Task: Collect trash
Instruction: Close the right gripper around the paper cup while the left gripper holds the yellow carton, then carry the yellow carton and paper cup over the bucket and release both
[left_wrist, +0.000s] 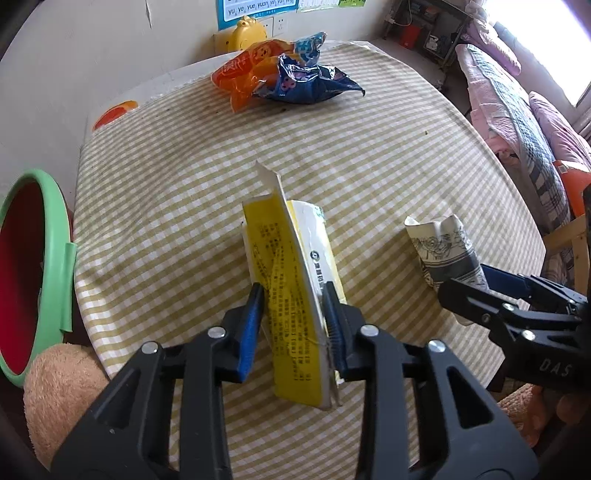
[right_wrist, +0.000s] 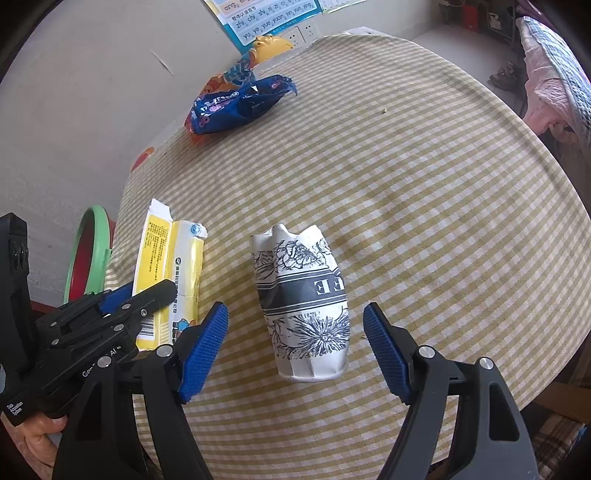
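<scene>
Left gripper (left_wrist: 293, 317): jaws closed on the flattened yellow-and-white cardboard carton (left_wrist: 291, 280), gripped across its narrow edge near the table's front. Judged the firmest hold on a thin, floppy item. Right gripper (right_wrist: 295, 347): jaws spread wide, straddling the crushed white paper cup with black floral print (right_wrist: 303, 306), not touching; positioned for pickup. Green-rimmed red bin (left_wrist: 35, 273) sits beside the table's left edge. Blue and orange snack wrappers (left_wrist: 291, 74) remain at the far side of the checked tablecloth (left_wrist: 406, 147).

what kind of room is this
Probably a lived-in bedroom or one-room home: a bed with quilts beside a table with a checked cloth, a children's pinyin chart on the wall, and a stuffed toy.
</scene>
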